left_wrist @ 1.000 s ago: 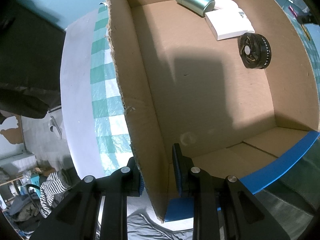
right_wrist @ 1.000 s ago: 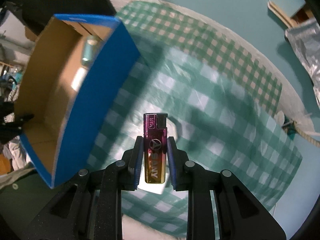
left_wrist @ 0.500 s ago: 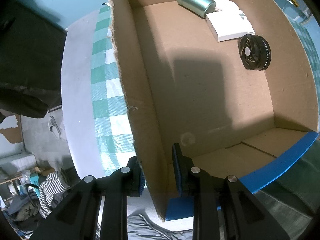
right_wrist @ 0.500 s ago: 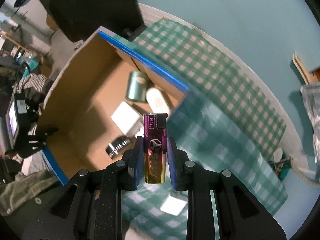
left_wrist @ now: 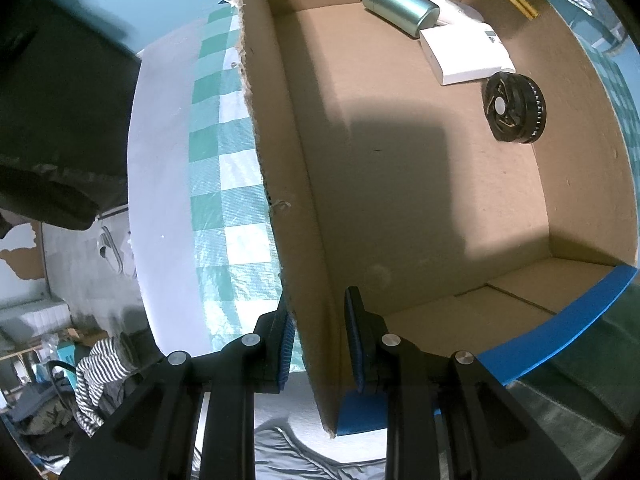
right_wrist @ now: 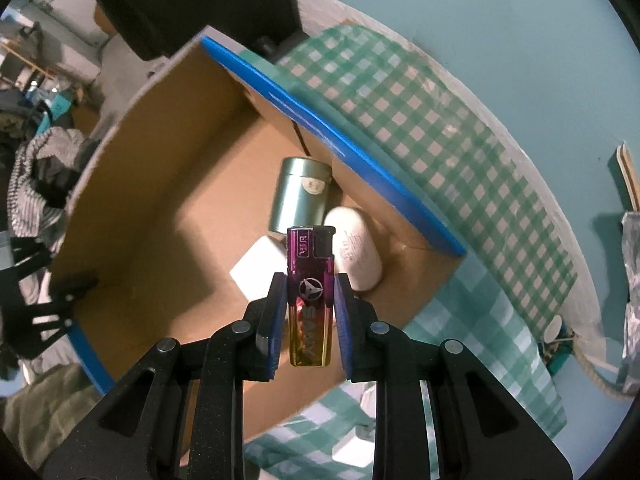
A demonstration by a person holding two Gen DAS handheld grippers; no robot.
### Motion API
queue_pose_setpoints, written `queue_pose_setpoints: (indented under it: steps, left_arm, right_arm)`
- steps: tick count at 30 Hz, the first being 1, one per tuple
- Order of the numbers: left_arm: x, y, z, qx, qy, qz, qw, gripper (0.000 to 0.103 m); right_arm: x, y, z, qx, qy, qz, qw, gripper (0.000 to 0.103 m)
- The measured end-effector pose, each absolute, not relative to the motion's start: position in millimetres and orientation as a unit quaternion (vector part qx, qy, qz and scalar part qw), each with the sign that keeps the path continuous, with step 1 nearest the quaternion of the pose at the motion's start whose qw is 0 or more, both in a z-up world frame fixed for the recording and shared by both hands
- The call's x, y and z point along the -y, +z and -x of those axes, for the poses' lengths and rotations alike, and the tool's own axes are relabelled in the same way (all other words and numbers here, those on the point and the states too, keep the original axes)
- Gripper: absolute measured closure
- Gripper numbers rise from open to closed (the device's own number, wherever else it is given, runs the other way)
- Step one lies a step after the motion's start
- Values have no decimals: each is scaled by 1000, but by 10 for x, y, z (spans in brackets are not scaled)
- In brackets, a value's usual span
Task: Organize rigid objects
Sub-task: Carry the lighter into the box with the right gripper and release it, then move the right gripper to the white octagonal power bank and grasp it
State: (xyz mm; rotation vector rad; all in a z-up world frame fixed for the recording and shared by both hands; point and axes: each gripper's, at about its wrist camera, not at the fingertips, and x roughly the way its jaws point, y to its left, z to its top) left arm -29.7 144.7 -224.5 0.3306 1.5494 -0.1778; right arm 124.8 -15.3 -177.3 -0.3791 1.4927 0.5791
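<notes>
Lighter over the box, both tongs loaded

I'm pinching the lighter (right_wrist: 310, 296) upright in the right tongs (right_wrist: 310, 304), above the cardboard box (left_wrist: 400, 184); left tongs (left_wrist: 318, 336) are clamping the box's side wall; tin (right_wrist: 300, 196), white block (left_wrist: 464, 54), black wheel (left_wrist: 515, 108) lying inside.

Each claw (right_wrist: 310, 308) is matte black (silver screws) with blue-padded fingers (left_wrist: 354, 344).

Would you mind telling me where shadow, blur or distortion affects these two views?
Left wrist: a large dark shadow lies across the cardboard box floor, and fisheye bends its walls. Right wrist: the lighter is sharp with a small glare; the checked cloth curves and softens toward the rim.
</notes>
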Motion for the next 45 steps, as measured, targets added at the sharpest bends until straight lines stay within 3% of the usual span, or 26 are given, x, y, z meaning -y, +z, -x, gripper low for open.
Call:
queue_pose_setpoints:
  steps: [12,14,16,35,38,45]
  left_arm:
    - [-1476,-2246,311,-695,-77,-147,699,79]
    - [-1469,-2250,314,-696,-77,-148,699,79]
    - [-1462,-2253,317,-696,-77,-149,698,79]
    - [-1405,-2275,317,-699,-79,-154,694,79]
    - [-1394,-2278,316,-699,-80,-155,693,79]
    - [-1403,-2276,315,-700,-79,-153,693,79]
  right_arm:
    - [189,-1818,-1241,-661,240,168,691,79]
    - [178,-1760,-1227,-656,239,169,696,64]
    - [166,-1677,-1207,-648,240,173,702,56]
    - [381,-1167,-1025,-615,235,171,733,45]
    - [495,-1144,-982,-616,227,163,736,40]
    - [896,-1236,-955,-638,192,135,733,39]
